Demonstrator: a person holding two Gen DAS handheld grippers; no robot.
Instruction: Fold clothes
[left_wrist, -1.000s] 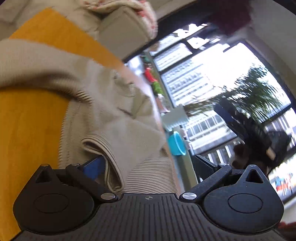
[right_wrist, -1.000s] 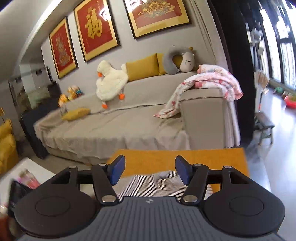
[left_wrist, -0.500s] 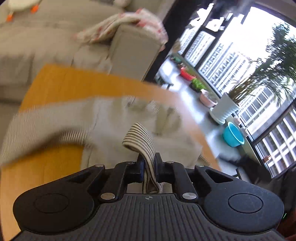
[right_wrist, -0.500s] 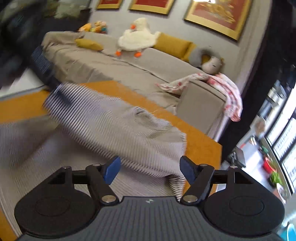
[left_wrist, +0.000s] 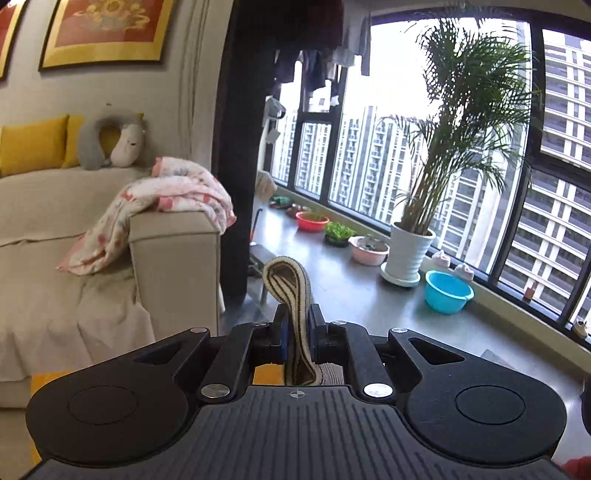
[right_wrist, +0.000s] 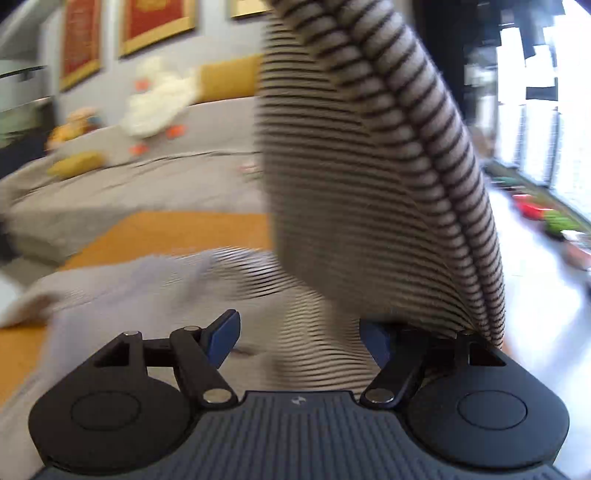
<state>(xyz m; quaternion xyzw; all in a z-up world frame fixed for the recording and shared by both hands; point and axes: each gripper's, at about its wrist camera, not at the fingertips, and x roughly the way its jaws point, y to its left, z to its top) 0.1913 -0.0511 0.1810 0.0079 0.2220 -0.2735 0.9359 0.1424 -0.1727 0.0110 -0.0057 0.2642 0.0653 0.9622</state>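
Note:
My left gripper (left_wrist: 297, 328) is shut on a folded hem of the beige, dark-striped knit sweater (left_wrist: 286, 280), and a loop of it pokes up between the blue pads. It is held high, with only slivers of the orange table (left_wrist: 46, 384) showing below. In the right wrist view the lifted sweater (right_wrist: 369, 184) hangs down from above and drapes over the right-hand finger. The rest of the garment lies blurred on the orange table (right_wrist: 166, 232). My right gripper (right_wrist: 299, 336) is open, its pads wide apart with nothing clamped between them.
A beige sofa (left_wrist: 170, 266) with a pink patterned blanket (left_wrist: 166, 192) stands just beyond the table. A potted palm (left_wrist: 410, 251), bowls and a blue basin (left_wrist: 447, 291) line the window ledge to the right. A white duck toy (right_wrist: 159, 99) sits on the sofa.
My left gripper went from open to shut on the hem and has lifted it well above the table. My right gripper stayed open and moved in under the raised cloth.

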